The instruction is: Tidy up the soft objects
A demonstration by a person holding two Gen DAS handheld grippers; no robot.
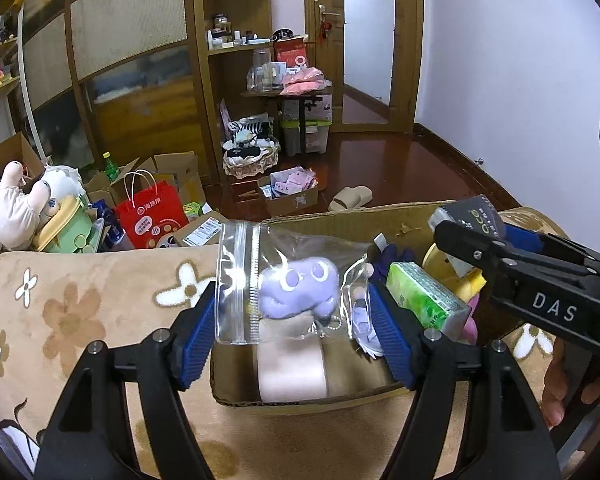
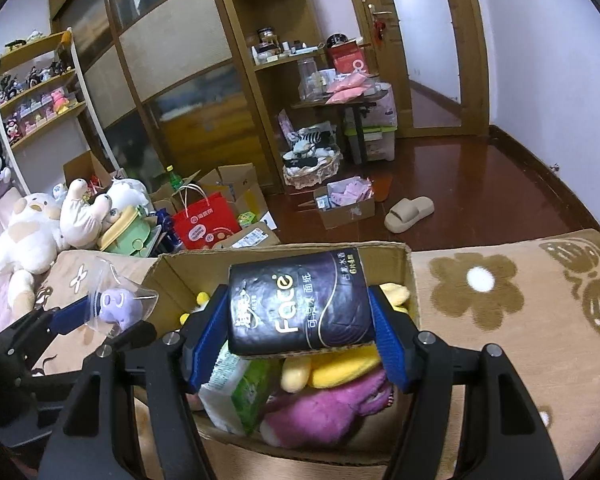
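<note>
My left gripper [image 1: 292, 328] is shut on a clear zip bag holding a purple plush [image 1: 298, 288], above the left end of a cardboard box [image 1: 340, 220]; the bag also shows in the right wrist view [image 2: 118, 304]. My right gripper [image 2: 296, 320] is shut on a black tissue pack [image 2: 298, 300] over the box [image 2: 404, 264]; it shows in the left wrist view [image 1: 472, 220]. In the box lie a green tissue pack [image 1: 424, 296], a pink plush [image 2: 332, 408], yellow plush [image 2: 340, 368] and a beige roll [image 1: 292, 372].
The box sits on a beige flowered blanket [image 2: 500, 320]. Plush toys [image 2: 32, 232], a red paper bag [image 2: 204, 220] and cardboard boxes crowd the floor to the left. A slipper [image 2: 408, 210] and a small box [image 2: 344, 200] lie on the wooden floor beyond.
</note>
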